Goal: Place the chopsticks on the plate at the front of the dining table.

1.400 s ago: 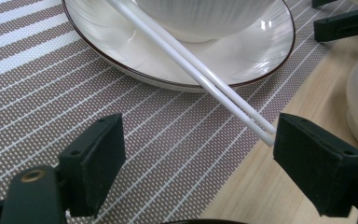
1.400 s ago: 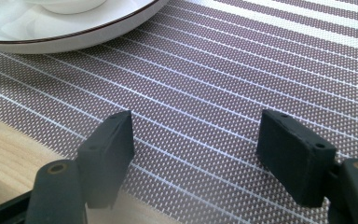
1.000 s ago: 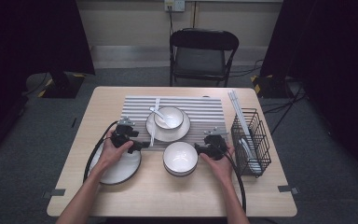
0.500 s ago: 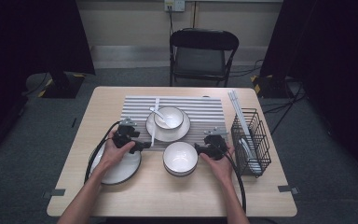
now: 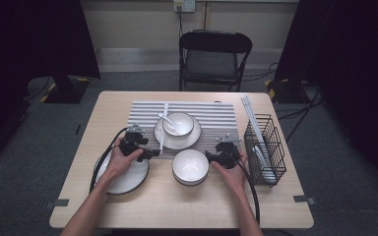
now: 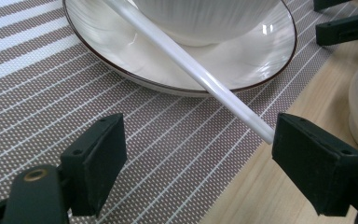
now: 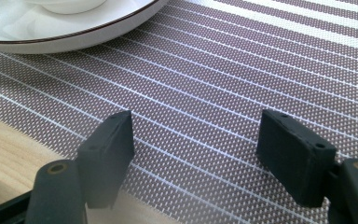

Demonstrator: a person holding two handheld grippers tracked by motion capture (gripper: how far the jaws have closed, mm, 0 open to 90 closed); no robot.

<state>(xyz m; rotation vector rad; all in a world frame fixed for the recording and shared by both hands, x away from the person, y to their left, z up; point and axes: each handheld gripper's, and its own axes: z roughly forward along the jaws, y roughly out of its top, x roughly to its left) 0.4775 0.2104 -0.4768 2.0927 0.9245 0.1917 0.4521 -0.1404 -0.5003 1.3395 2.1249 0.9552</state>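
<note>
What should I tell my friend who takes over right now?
Left hand-held gripper: open, low over the striped placemat, its right jaw at the near end of the white chopstick; nothing gripped.
Right hand-held gripper: open above the placemat edge, holding nothing.
The chopstick leans on the plate that carries a bowl with a spoon. An empty bowl sits between the hands; another plate lies under the left hand.
Done: nothing lifted yet. Left: probably close on the chopstick.
</note>
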